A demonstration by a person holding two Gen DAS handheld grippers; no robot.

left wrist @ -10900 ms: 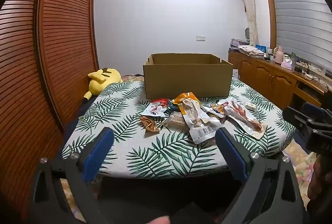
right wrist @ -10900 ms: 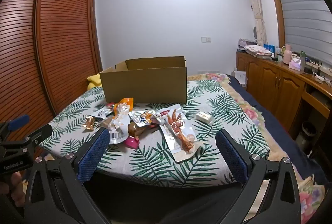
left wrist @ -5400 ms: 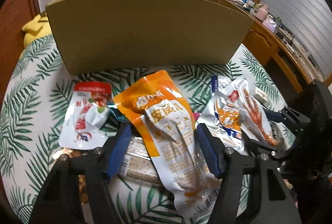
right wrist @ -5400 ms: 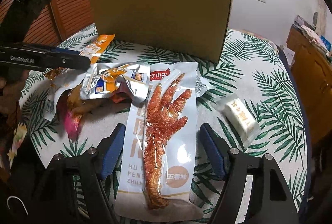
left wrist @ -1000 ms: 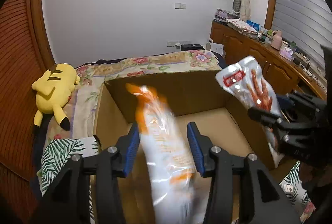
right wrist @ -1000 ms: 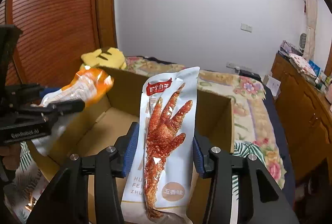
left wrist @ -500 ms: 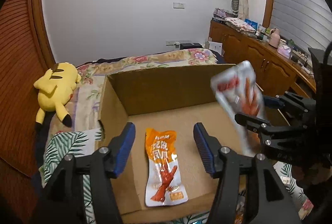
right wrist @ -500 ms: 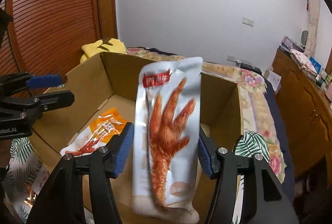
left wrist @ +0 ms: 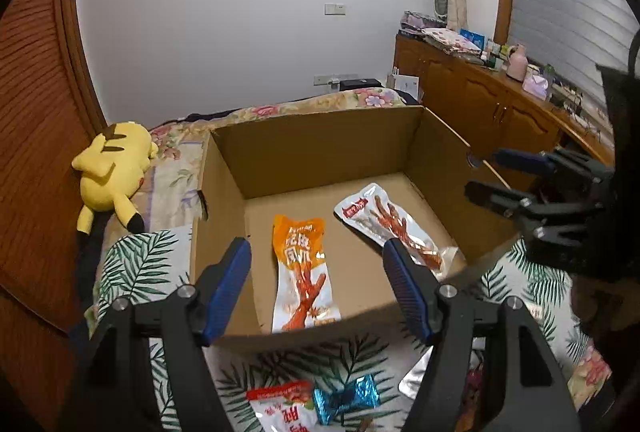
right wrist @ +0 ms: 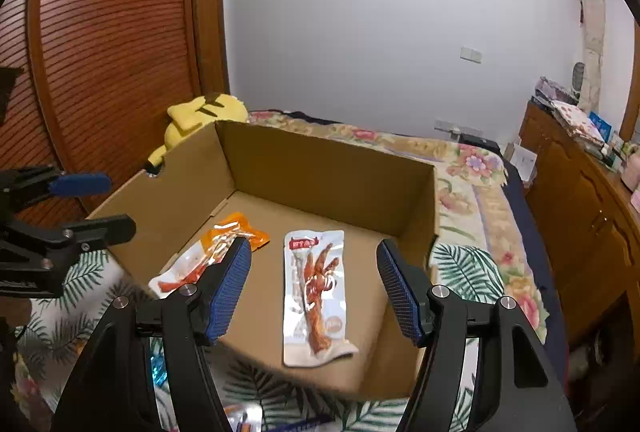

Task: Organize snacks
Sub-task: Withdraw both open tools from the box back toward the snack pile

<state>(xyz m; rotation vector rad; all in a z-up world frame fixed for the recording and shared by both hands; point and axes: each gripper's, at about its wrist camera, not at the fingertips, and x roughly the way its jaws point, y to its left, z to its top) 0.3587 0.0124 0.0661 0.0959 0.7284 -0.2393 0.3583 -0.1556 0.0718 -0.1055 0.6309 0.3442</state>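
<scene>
An open cardboard box (left wrist: 320, 144) (right wrist: 320, 168) stands on the leaf-print bed. An orange chicken-feet snack pack (left wrist: 302, 272) (right wrist: 208, 256) and a white chicken-feet snack pack (left wrist: 394, 224) (right wrist: 314, 288) lie flat on its floor. My left gripper (left wrist: 316, 276) is open and empty above the box's near wall. My right gripper (right wrist: 314, 284) is open and empty above the box, over the white pack; it also shows in the left wrist view (left wrist: 500, 172). Loose snacks, a red-and-white pack (left wrist: 280, 404) and a blue wrapper (left wrist: 344, 398), lie on the bed in front of the box.
A yellow plush toy (left wrist: 114, 168) (right wrist: 200, 116) lies left of the box by the wooden slatted wardrobe (right wrist: 100, 52). A wooden cabinet (left wrist: 500, 104) with clutter runs along the right wall. A floral blanket (right wrist: 472, 172) covers the bed behind the box.
The right gripper opened and the white pack dropped onto the box floor beside the orange pack. Both grippers have backed off slightly from the box.
</scene>
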